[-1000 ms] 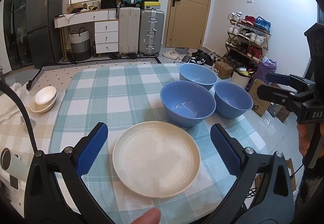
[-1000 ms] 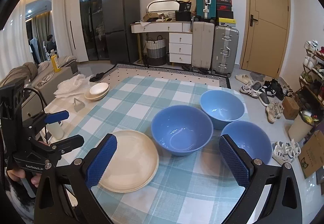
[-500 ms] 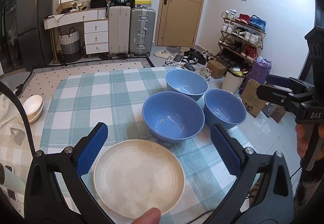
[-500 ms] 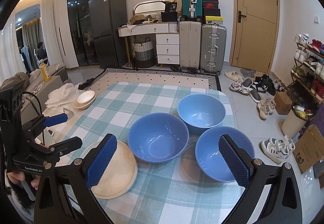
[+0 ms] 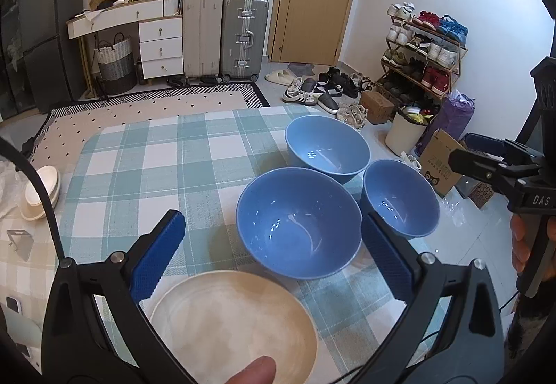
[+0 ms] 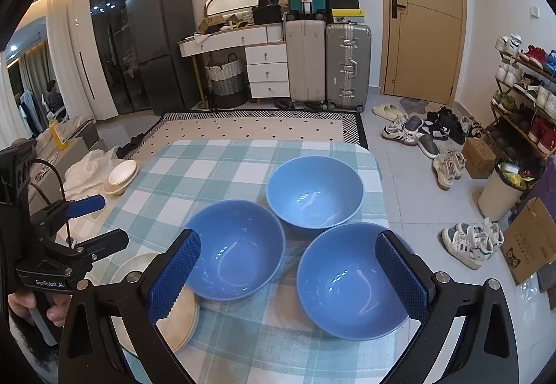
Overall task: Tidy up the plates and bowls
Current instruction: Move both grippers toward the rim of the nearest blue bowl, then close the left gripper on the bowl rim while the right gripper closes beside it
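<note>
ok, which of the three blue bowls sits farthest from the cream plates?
The blue bowl nearest the table's far edge; the other two lie closer to the cream plates.

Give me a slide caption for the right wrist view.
Open right claw hovers over three blue bowls on a checked tablecloth, cream plates alongside.

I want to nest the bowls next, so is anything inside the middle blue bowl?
The middle blue bowl looks empty: only light reflections show on its inner surface, in both views. What lies beneath it is hidden; around it only the checked tablecloth shows.
</note>
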{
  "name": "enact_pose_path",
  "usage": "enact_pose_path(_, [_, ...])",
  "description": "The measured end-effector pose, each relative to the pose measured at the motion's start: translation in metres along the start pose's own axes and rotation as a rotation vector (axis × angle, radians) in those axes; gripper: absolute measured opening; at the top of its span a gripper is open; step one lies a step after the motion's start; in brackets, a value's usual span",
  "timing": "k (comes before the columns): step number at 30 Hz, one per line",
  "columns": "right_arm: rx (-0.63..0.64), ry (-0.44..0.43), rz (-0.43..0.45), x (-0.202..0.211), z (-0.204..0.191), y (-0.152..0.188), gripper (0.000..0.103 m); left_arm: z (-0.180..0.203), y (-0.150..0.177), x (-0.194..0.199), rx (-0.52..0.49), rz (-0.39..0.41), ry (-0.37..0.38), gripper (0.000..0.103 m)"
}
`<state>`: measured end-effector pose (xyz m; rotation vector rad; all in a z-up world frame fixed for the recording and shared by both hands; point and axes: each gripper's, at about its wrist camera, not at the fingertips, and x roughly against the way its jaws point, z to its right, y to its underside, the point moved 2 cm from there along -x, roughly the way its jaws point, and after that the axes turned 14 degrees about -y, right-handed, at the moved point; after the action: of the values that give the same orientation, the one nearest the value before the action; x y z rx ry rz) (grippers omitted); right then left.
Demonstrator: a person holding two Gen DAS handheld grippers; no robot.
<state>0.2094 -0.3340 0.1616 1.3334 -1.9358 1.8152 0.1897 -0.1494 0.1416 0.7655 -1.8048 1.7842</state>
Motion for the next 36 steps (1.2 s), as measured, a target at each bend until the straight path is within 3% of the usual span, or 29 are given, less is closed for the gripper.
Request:
enact_pose_path(19, [-0.116, 0.047, -0.059, -0.060, 0.097, -0.020, 0.102, 0.059, -0.057, -0.122, -0.042, -0.105, 0.019, 0.101])
enact_pose_path(36, [-0.184, 0.040, -0.116, -0.125, 0.145, -0.018, 0.102, 0.082, -0.064, -0.215, -0.046, -0.186, 0.040, 0.101])
